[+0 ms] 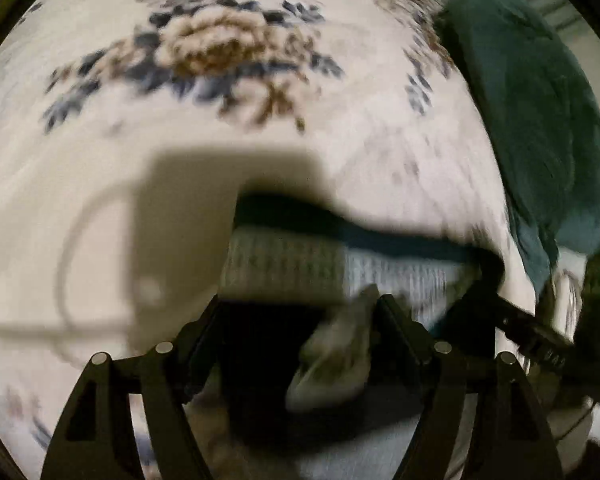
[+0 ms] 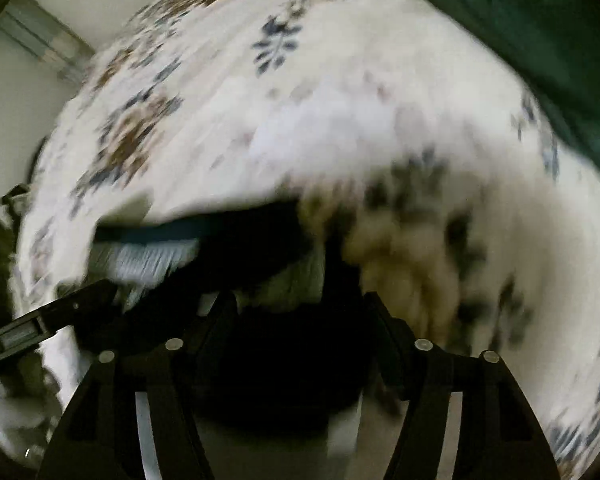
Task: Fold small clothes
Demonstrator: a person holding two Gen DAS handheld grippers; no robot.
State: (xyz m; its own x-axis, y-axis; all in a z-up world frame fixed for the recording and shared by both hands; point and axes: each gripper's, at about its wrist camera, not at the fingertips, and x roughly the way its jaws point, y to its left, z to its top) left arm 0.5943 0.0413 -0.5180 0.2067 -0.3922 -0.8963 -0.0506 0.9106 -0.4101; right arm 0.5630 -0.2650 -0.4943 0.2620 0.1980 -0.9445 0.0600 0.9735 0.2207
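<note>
Both frames blur badly. The small garment (image 1: 340, 268), white ribbed knit with a dark teal band, hangs just above the floral bedspread (image 1: 220, 128), strung between the two claws. The left claw (image 1: 300, 320) looks clenched on pale fabric; the right claw (image 2: 296, 304) seems to grip the dark end, though blur leaves that uncertain. A loose pinch could drop one corner and skew the fold.

garment (image 1: 340, 264) on bedspread (image 1: 220, 140) — between both grippers; blanket (image 1: 540, 120) behind, at bedspread's right edge.
</note>
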